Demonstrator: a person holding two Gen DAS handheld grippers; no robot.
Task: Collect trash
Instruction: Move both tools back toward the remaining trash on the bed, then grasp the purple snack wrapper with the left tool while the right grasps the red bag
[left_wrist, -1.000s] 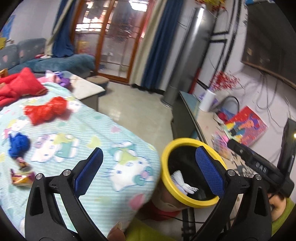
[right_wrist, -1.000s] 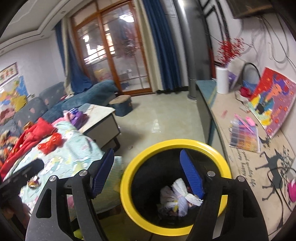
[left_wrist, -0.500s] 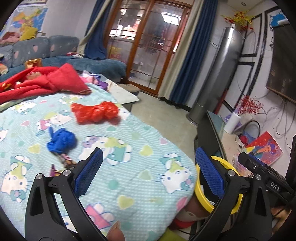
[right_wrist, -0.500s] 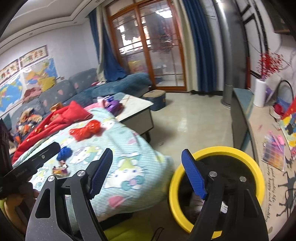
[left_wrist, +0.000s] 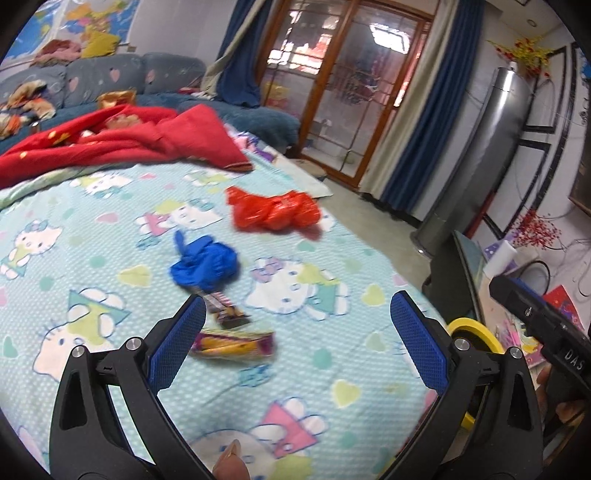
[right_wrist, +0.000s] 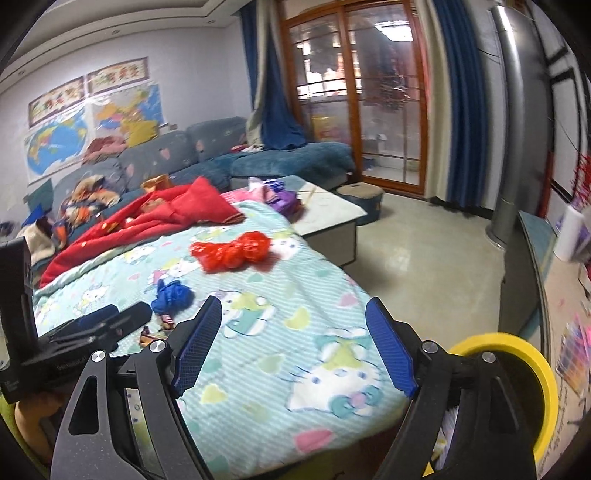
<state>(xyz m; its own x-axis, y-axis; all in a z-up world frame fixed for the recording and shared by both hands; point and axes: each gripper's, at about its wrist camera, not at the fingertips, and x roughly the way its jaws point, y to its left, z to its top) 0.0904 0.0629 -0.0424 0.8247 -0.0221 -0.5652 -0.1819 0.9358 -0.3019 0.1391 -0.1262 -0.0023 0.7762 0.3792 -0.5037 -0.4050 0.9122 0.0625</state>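
Note:
On the cartoon-cat bedspread (left_wrist: 110, 236) lie a crumpled red plastic bag (left_wrist: 271, 212), a crumpled blue bag (left_wrist: 205, 267), a dark snack wrapper (left_wrist: 227, 312) and a yellow-purple wrapper (left_wrist: 232, 341). My left gripper (left_wrist: 299, 332) hovers open just above the wrappers, nothing between its blue pads. My right gripper (right_wrist: 291, 343) hangs over the bed's near corner, its jaws opening and empty. The red bag (right_wrist: 231, 253) and blue bag (right_wrist: 171, 295) lie beyond it. The yellow-rimmed black trash bin (right_wrist: 517, 373) stands at lower right with white trash inside.
A red quilt (left_wrist: 122, 144) is bunched at the bed's far side before a blue sofa (right_wrist: 207, 158). A low table (right_wrist: 328, 214) and stool (right_wrist: 364, 195) stand beyond the bed, with tiled floor (right_wrist: 424, 243) to the right. A cluttered counter (right_wrist: 569, 295) runs along the right wall.
Both grippers swung left from the yellow bin toward the bed. The bin slid to the right edge of both views and the bags and wrappers came to the centre.

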